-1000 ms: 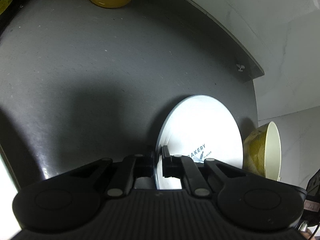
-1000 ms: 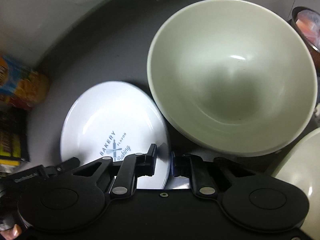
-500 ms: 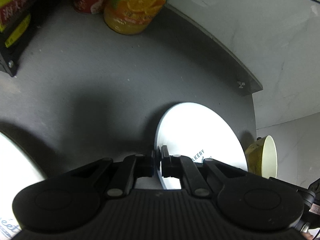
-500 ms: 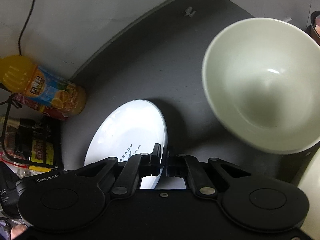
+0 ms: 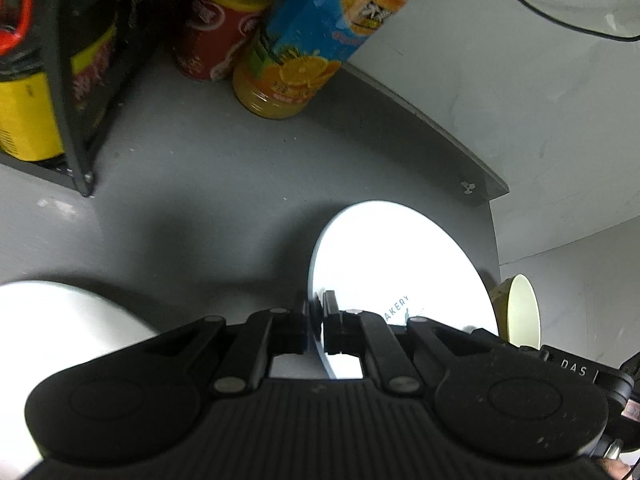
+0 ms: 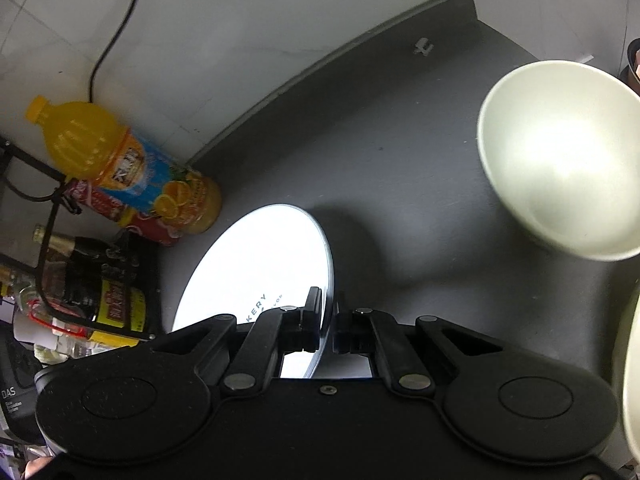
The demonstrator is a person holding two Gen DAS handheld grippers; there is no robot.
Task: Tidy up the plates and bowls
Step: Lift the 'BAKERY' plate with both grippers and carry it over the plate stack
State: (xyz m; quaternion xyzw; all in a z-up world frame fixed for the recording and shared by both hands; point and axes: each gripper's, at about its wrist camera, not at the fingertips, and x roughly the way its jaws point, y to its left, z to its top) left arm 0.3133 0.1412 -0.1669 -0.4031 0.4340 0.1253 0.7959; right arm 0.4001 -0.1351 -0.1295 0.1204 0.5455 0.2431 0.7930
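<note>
Both grippers clamp opposite edges of one white plate (image 5: 400, 264): left gripper (image 5: 318, 316), right gripper (image 6: 328, 316), sharing its weight; a bowl (image 6: 560, 160) lies beyond the right one.

Left claw (image 5: 319, 322) clamped on the rim of a white plate (image 5: 400, 276), plate tilted above the grey counter (image 5: 208, 184). Juice bottle (image 5: 304, 48) and red can (image 5: 216, 36) far left; cream bowl (image 5: 520, 312) right, another white plate (image 5: 60, 328) near left.

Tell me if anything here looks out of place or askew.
Only the white plate is askew: it hangs tilted on edge above the grey counter, pinched at opposite rims by the left gripper and right gripper. Nothing looks spilled or broken.
</note>
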